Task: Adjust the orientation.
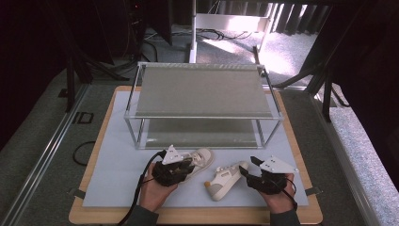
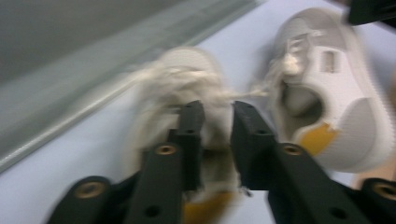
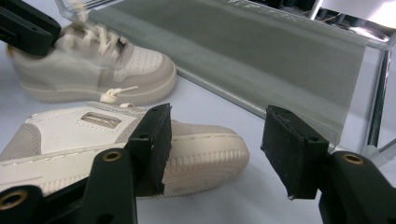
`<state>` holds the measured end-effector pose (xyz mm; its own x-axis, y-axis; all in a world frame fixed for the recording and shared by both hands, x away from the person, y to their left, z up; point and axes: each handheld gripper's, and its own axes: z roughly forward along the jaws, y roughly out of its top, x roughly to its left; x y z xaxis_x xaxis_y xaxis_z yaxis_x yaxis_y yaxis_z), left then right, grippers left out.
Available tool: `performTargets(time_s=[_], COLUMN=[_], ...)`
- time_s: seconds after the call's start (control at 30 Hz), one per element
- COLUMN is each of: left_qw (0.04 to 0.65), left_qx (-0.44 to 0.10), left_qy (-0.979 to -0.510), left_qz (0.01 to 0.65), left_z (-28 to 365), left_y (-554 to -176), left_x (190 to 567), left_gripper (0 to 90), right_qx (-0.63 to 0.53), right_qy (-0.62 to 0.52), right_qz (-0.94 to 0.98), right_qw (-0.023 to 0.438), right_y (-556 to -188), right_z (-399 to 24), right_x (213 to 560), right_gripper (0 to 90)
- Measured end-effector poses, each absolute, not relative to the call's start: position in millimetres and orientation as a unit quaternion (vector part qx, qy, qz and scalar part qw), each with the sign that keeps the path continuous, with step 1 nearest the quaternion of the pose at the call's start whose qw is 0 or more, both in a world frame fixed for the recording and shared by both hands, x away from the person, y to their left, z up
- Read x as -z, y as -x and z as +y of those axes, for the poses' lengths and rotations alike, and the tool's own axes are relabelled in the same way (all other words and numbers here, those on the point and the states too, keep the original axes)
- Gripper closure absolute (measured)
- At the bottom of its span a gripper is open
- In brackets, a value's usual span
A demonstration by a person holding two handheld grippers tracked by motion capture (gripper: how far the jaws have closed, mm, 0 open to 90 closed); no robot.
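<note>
Two white and beige sneakers lie on the pale mat [image 1: 117,141] in front of a two-level rack. My left gripper [image 1: 187,165] [image 2: 217,119] is at the heel end of the left sneaker [image 1: 201,156] [image 2: 187,74]. Its jaws stand narrowly apart astride that blurred shoe's collar, and I see no firm pinch. The right sneaker [image 1: 222,181] [image 3: 70,135] [image 2: 327,84] lies on its side with its toe toward the rack. My right gripper [image 1: 248,167] [image 3: 215,123] stands open at that toe; one jaw is beside the sole, the other over bare mat.
The metal-framed rack [image 1: 202,92] with two grey shelves stands just beyond the shoes; its lower shelf [image 3: 261,51] is close ahead of the right gripper. The mat rests on a wooden board [image 1: 94,155]. Cables trail from both grippers.
</note>
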<state>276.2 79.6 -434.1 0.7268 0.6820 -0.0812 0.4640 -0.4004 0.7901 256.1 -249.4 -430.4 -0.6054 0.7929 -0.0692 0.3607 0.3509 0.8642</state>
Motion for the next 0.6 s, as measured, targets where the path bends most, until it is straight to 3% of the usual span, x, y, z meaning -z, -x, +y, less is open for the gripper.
performTargets(time_s=[0.07, 0.23, 0.43, 0.6], left_qw=[0.441, 0.453, 0.435, 0.426], left_qx=[-0.116, -0.143, -0.166, -0.15], left_qy=[-0.82, -0.807, -0.807, -0.814], left_qz=[0.345, 0.35, 0.362, 0.364], left_z=[81.6, 89.6, 98.5, 96.2], left_y=[-277.0, -277.1, -285.6, -294.7], left_x=[433.3, 426.3, 425.6, 432.1], left_gripper=[65.8, 59.3, 57.3, 57.0], right_qx=[-0.434, -0.435, -0.435, -0.436], right_qy=[-0.367, -0.368, -0.368, -0.368], right_qz=[0.784, 0.784, 0.783, 0.783], right_qw=[0.25, 0.248, 0.249, 0.249], right_y=[-255.9, -255.9, -255.8, -255.9], right_z=[-249.3, -249.7, -249.6, -249.6], right_x=[430.2, 430.4, 430.6, 430.7], right_gripper=[42.3, 42.3, 42.3, 42.3])
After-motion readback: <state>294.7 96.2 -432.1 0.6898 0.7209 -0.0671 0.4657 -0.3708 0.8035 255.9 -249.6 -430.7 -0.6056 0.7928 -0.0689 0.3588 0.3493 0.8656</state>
